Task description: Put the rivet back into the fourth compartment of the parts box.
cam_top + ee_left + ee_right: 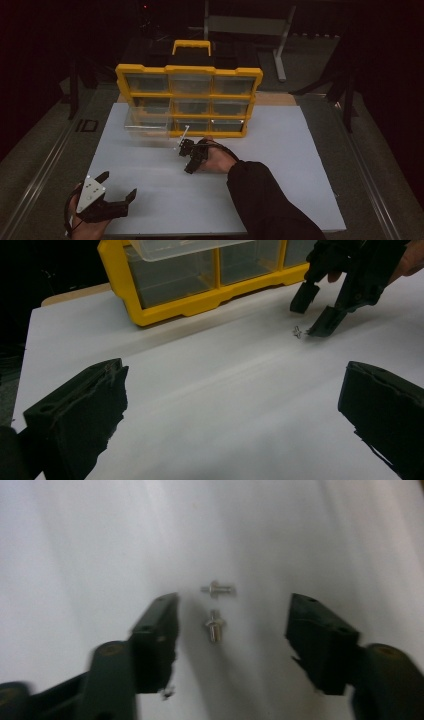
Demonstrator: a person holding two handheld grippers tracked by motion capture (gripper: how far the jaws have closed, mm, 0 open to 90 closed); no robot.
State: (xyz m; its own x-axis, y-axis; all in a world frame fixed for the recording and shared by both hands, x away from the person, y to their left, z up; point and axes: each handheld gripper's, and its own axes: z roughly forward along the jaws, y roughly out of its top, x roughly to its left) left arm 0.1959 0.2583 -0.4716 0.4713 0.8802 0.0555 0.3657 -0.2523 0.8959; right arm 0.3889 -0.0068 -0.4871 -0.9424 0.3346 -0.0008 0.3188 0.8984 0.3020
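2 small silver screws (215, 625), lying flat on white board, just beside each other

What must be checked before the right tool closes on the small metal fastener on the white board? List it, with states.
1. Nearer fastener lies between the right tool jaws: ok.
2. Pads not yet pressing it, jaws apart: ok.
3. Second fastener lies just beyond the fingertips, apart from the first: ok.
4. Jaws centred on it: not ok, it sits nearer one jaw.
5. Left tool open, resting away from the pick: ok.
6. Clear drawer pulled out of the yellow organizer: ok; its contents: cannot tell.
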